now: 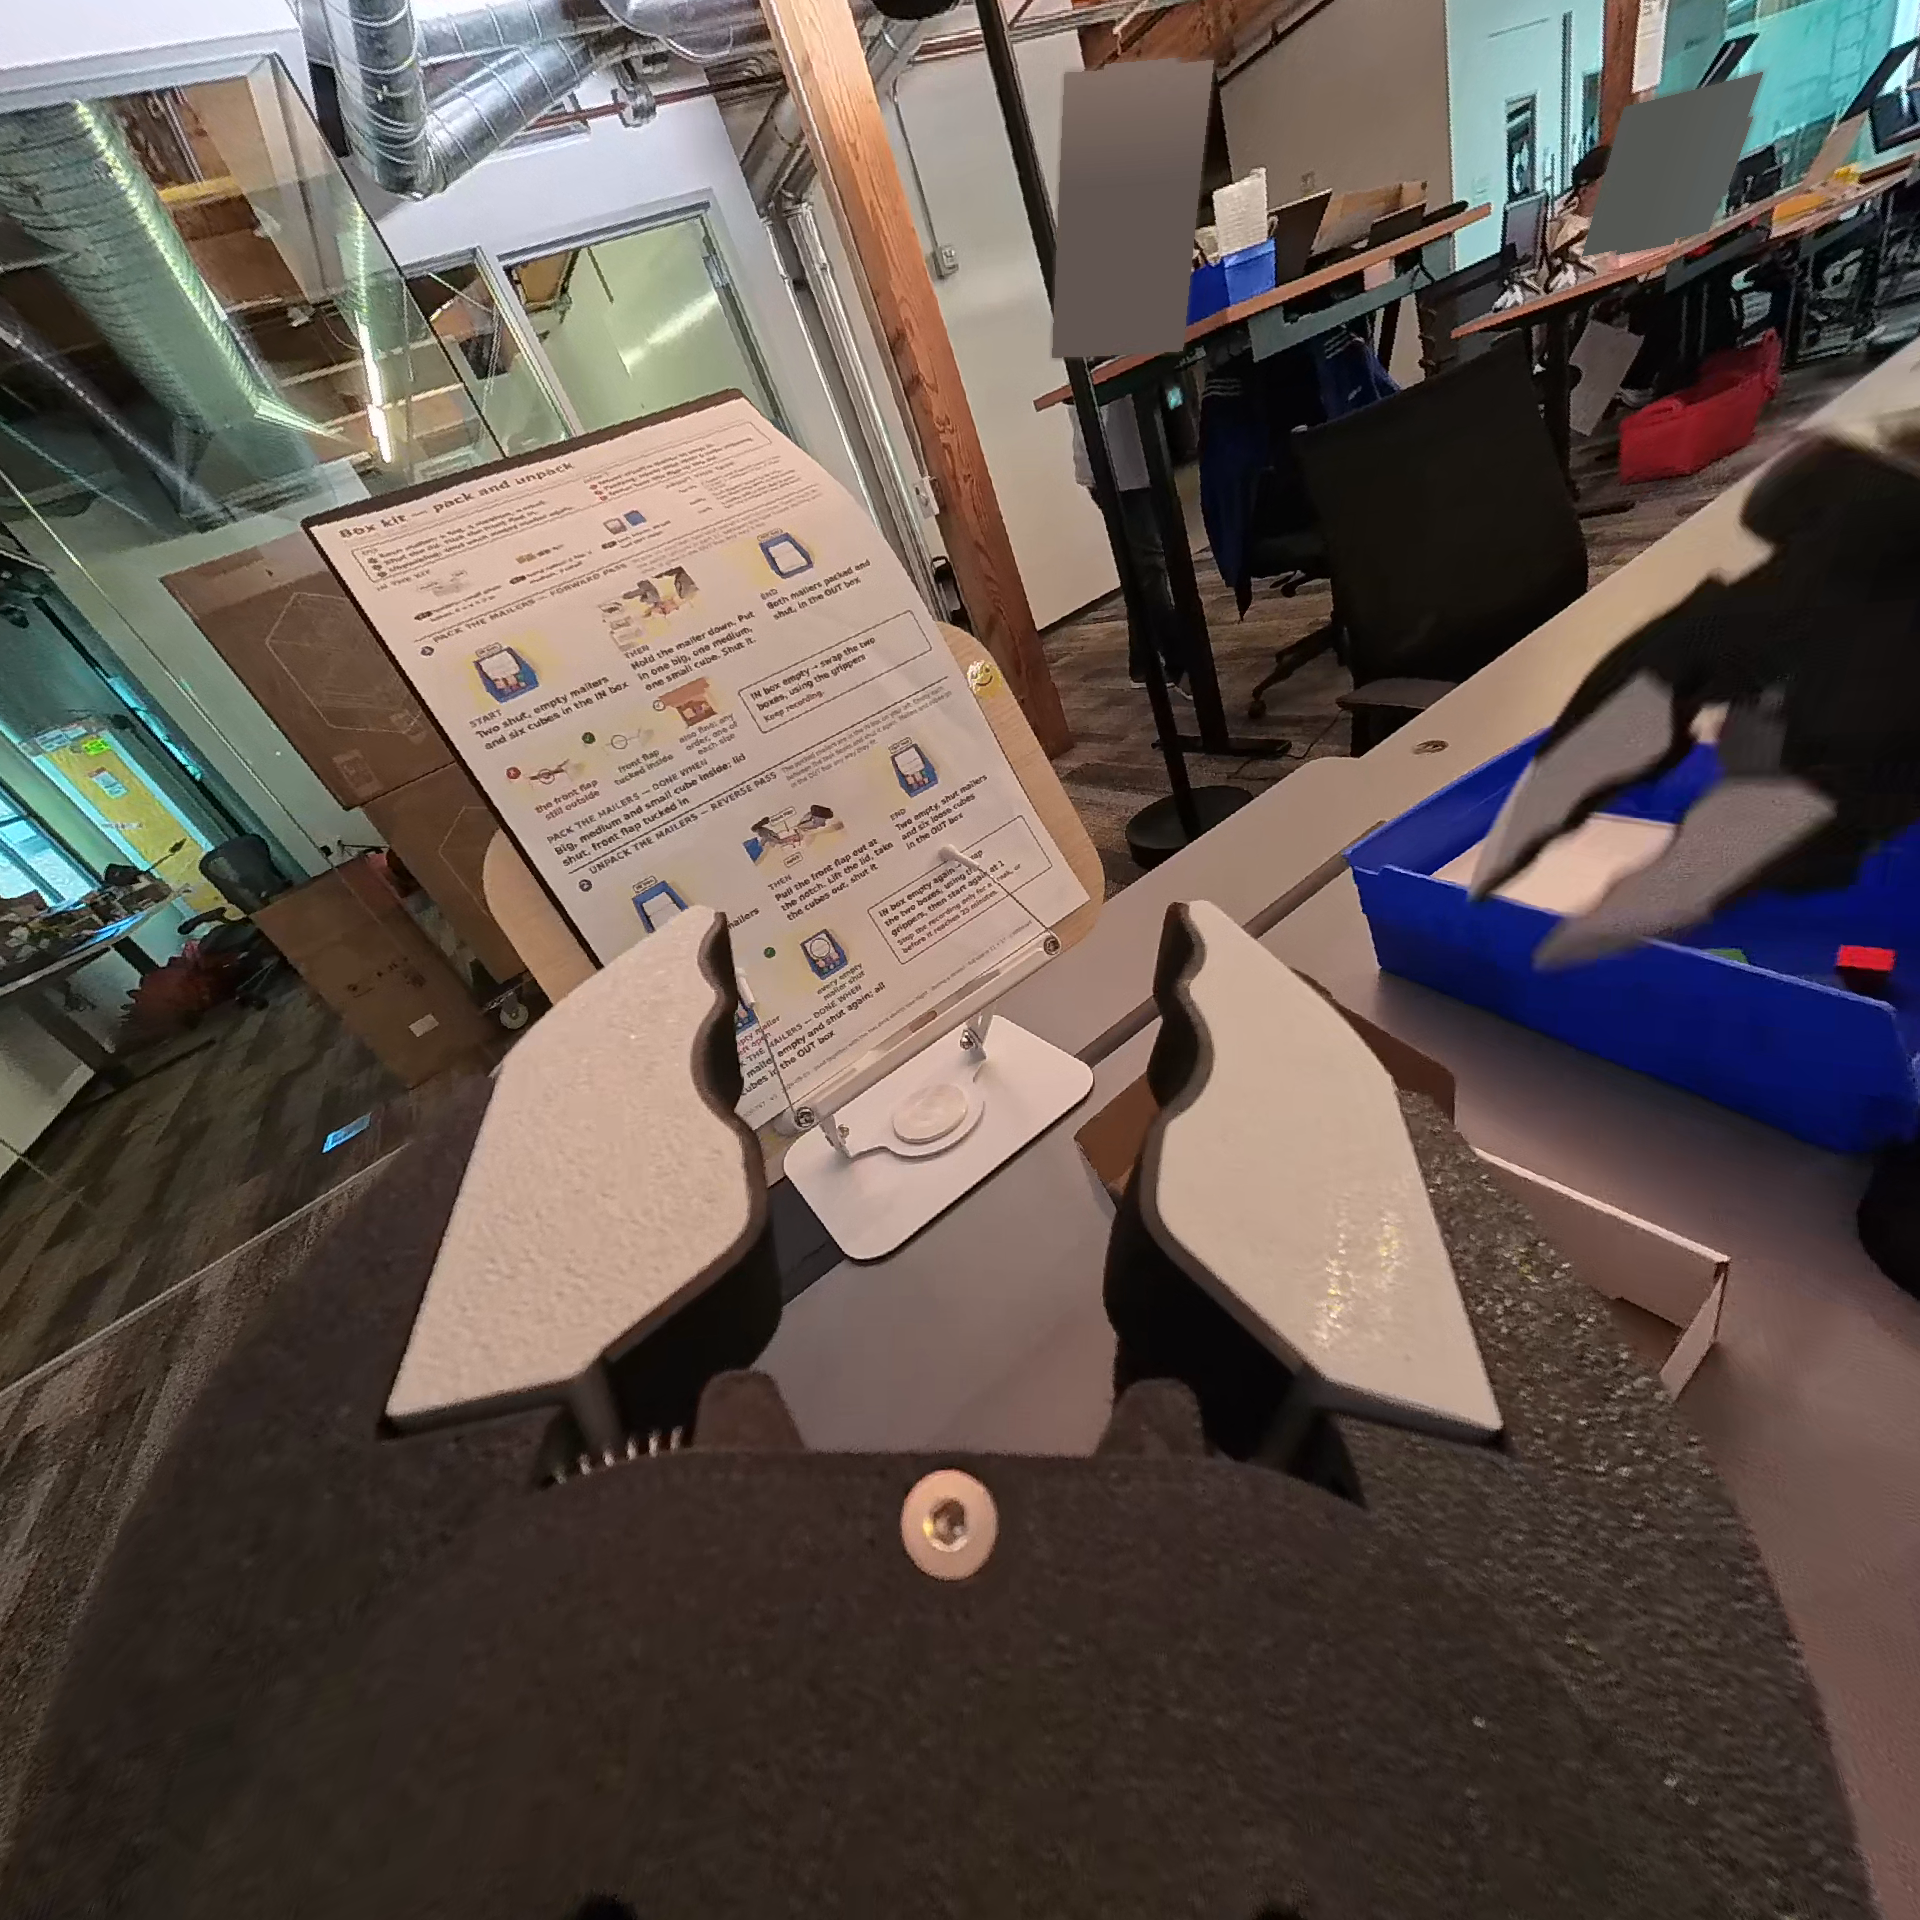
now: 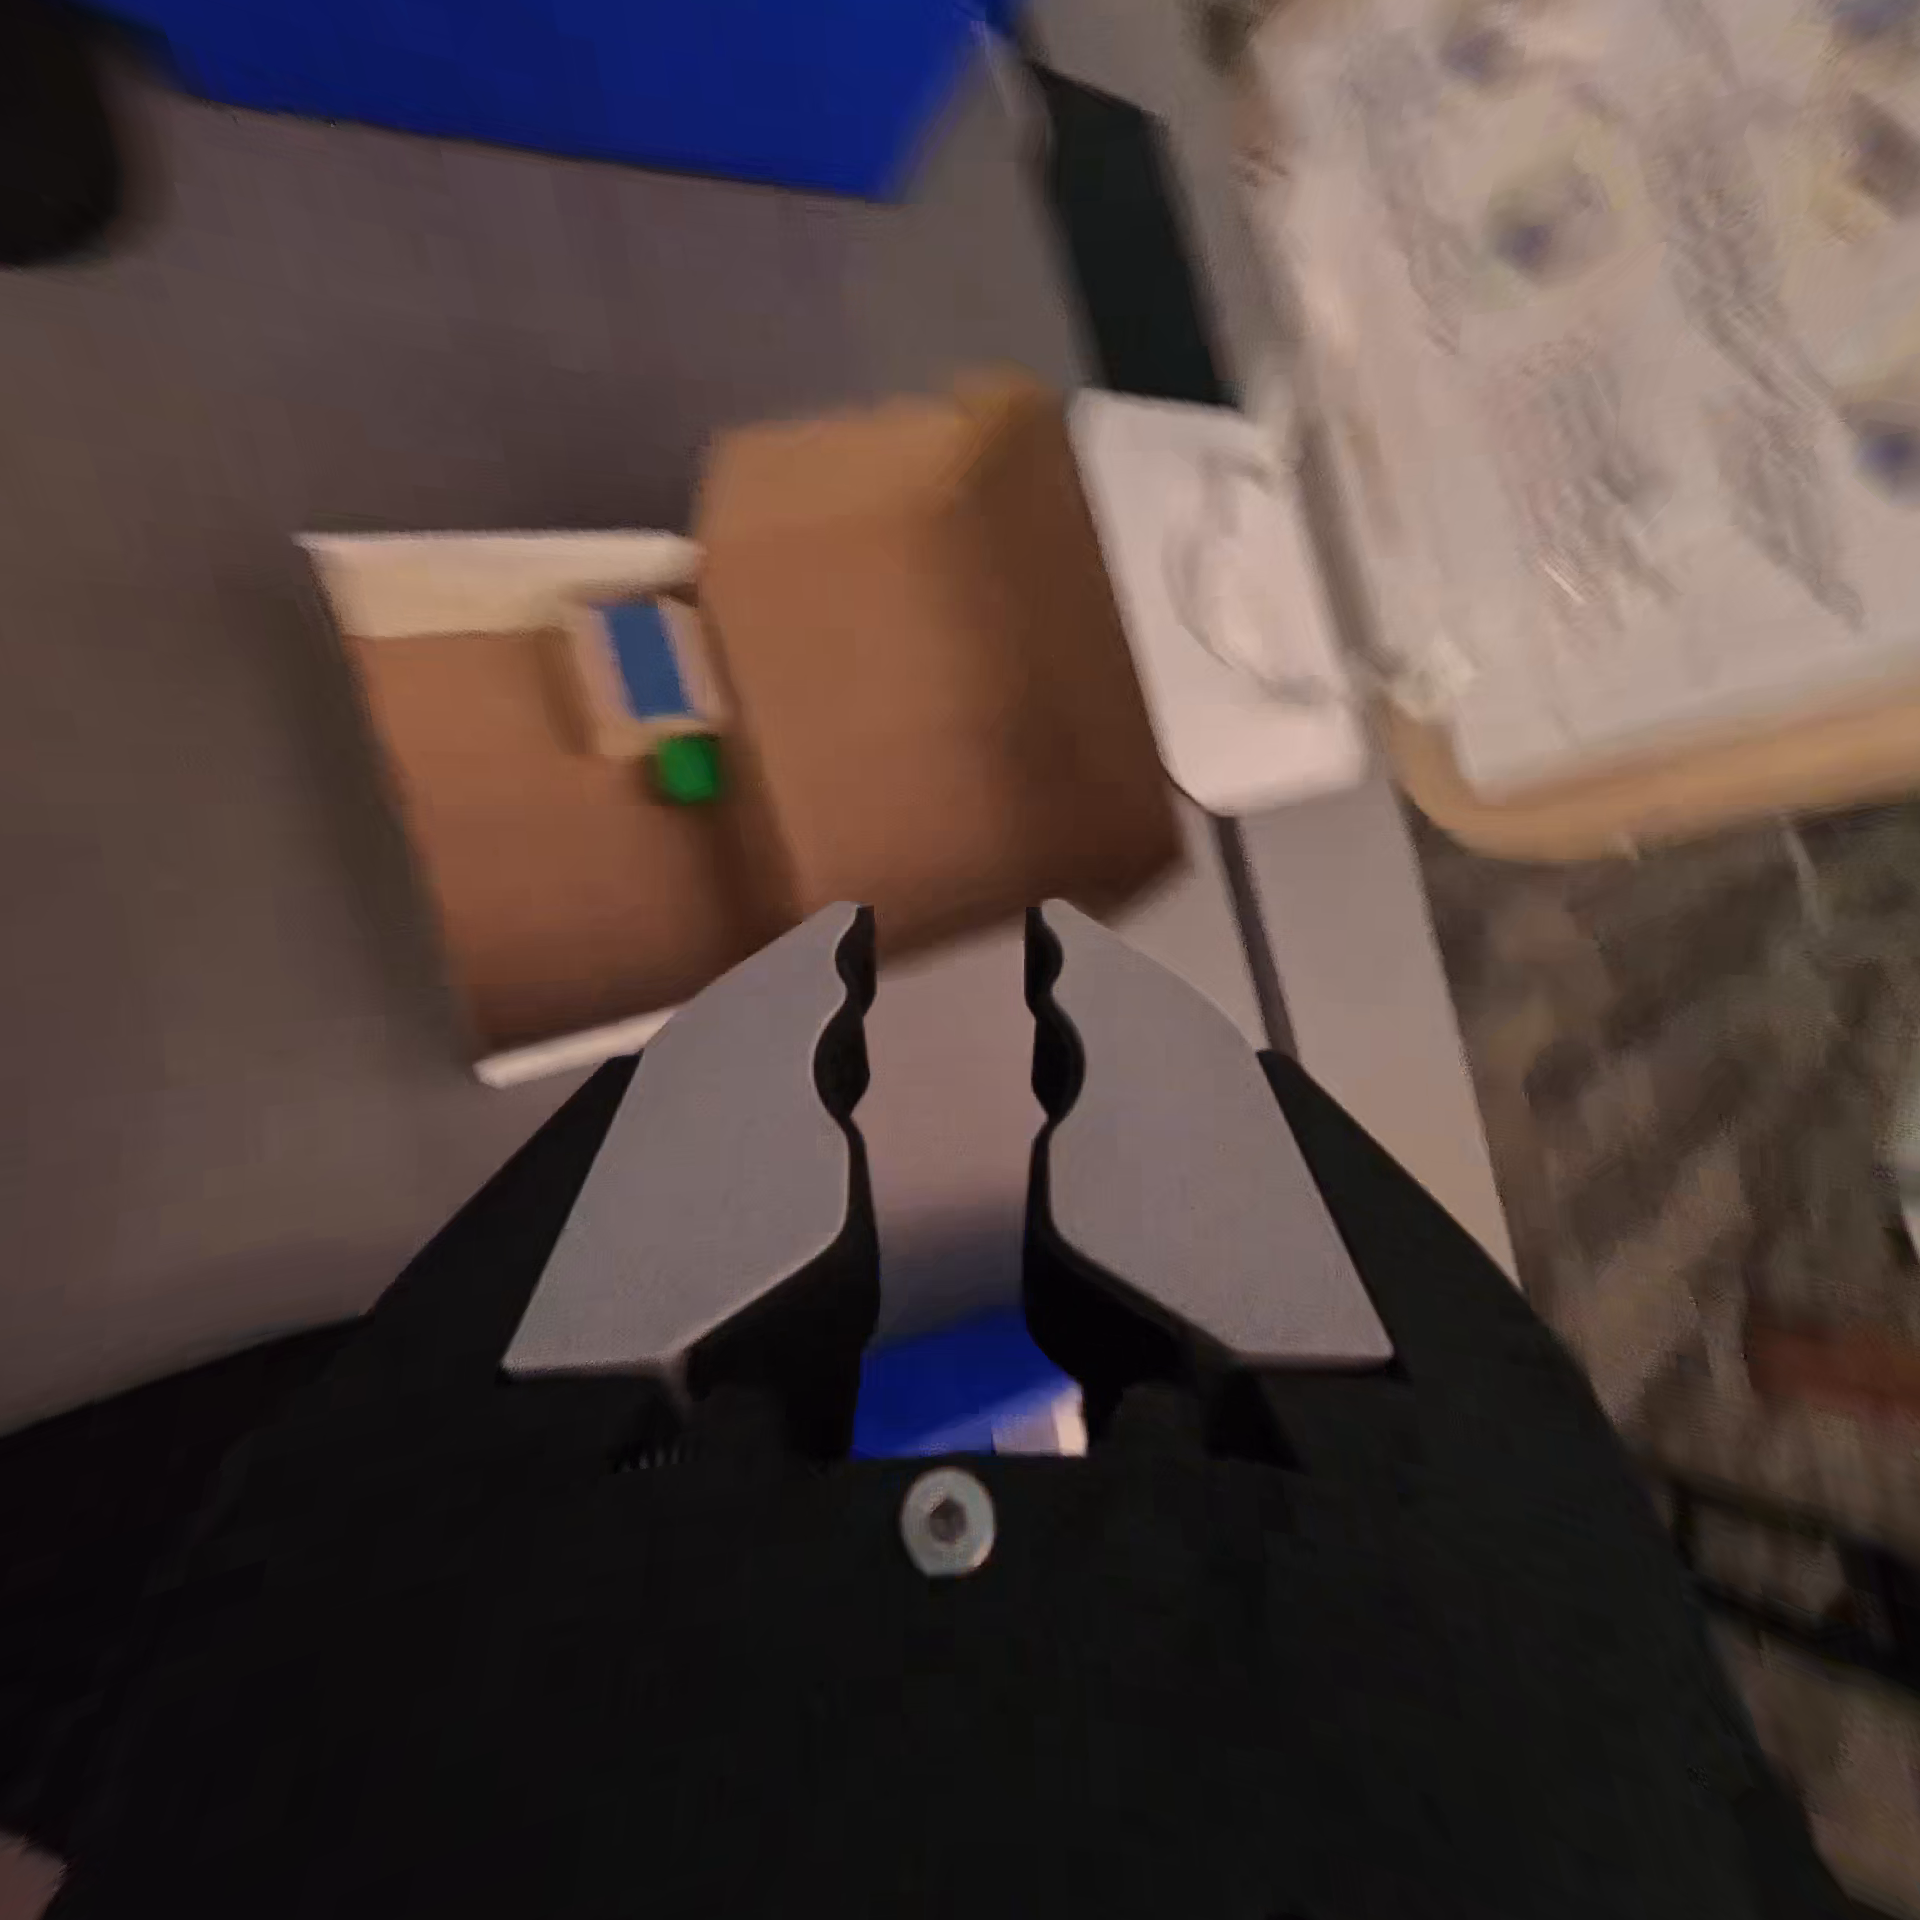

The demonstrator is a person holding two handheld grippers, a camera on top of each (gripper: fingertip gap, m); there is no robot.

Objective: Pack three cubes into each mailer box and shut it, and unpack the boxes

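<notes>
My left gripper [image 1: 945, 920] is open and empty, its jaws wide apart above the grey table. An open mailer box [image 1: 1600, 1278] lies just right of it. In the blurred right wrist view the mailer box [image 2: 561, 831] lies with its lid [image 2: 935, 675] folded back, and holds a blue cube [image 2: 649, 665] and a green cube [image 2: 684, 771]. My right gripper [image 2: 948, 914] is open with a narrow gap, empty, above and near the box. It also shows in the left wrist view [image 1: 1517, 925], over the blue bin [image 1: 1621, 1008], which holds a white mailer [image 1: 1590, 862] and a red cube [image 1: 1867, 961].
An instruction sheet [image 1: 707, 707] stands on a white base [image 1: 935, 1132] at the table's far edge, and shows in the right wrist view [image 2: 1610, 364]. A second blue bin [image 2: 582, 94] lies beyond the mailer box. Desks, chairs and cardboard boxes stand farther off. My hands' fingertips stand some 25 centimetres from each other.
</notes>
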